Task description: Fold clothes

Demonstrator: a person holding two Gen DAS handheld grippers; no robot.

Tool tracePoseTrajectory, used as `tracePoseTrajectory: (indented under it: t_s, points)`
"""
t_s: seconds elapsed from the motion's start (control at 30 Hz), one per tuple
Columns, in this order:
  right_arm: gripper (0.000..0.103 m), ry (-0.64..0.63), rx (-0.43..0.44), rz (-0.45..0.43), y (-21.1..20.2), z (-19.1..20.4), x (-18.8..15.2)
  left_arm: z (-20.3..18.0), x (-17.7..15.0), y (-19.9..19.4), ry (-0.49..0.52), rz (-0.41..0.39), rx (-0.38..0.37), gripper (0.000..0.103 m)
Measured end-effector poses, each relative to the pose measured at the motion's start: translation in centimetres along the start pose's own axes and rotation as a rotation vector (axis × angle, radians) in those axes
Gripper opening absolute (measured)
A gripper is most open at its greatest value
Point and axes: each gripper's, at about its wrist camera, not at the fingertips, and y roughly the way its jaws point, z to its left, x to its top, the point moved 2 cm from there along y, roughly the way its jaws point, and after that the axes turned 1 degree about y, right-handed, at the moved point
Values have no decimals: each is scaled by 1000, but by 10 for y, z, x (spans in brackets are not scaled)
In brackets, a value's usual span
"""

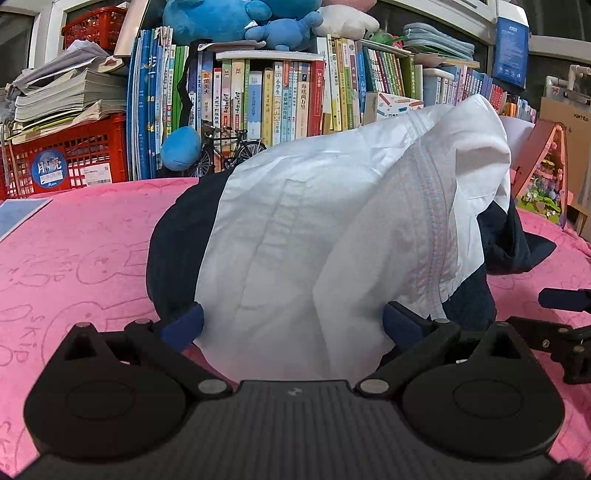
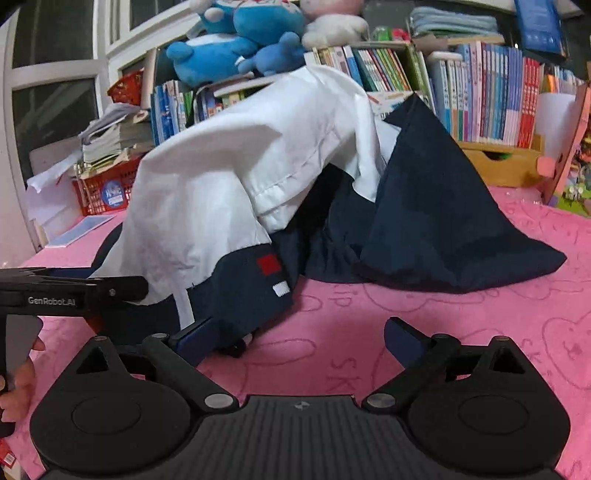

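Note:
A white and navy garment [image 1: 295, 221] lies heaped and tented on the pink cloth-covered surface [image 1: 74, 258]. My left gripper [image 1: 291, 323] stands wide open at its near edge. White fabric fills the gap between the blue fingers [image 1: 183, 325], and no pinch shows. In the right wrist view the garment [image 2: 207, 192] shows a navy hem with a red patch [image 2: 267, 264]. A navy flap [image 2: 436, 206] rises to its right. My right gripper [image 2: 295, 336] is open over the bare pink surface [image 2: 406, 314], its left finger beside the navy hem.
A wall of books [image 1: 280, 99] with blue plush toys [image 1: 221, 18] on top stands behind the surface. Red crates [image 1: 66, 158] with stacked papers sit at back left. A model bicycle [image 1: 229, 147] and a wooden toy house [image 1: 546, 170] stand at the far edge. A hand [image 2: 22, 380] holds the left gripper.

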Motion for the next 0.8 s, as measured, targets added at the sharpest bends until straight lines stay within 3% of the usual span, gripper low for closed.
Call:
tracePoseTrajectory:
  t_s: [0.17,0.37,0.47,0.63,0.73,0.8]
  points:
    - [101,-112,-20,-17,-6,20,0,-2,-1,-5,3,-5,13,103]
    - [103,-329,55,-50,-12,54,5,2,-4,-35,-5,-26,-24,103]
    - [103,-512,54,-33,-6,74,8,12,-5,-57,-10,-48,-17,103]
    - [103,-878,-81,-78,9,100,9,22,-12,-77,28,-64,44,103]
    - [103,-889,-75,-57,20,104,15,19,-18,-78,43,-51,47,103]
    - [103,-807,-66,-64,26,102,30,13,-22,-75,69,-34,31,103]
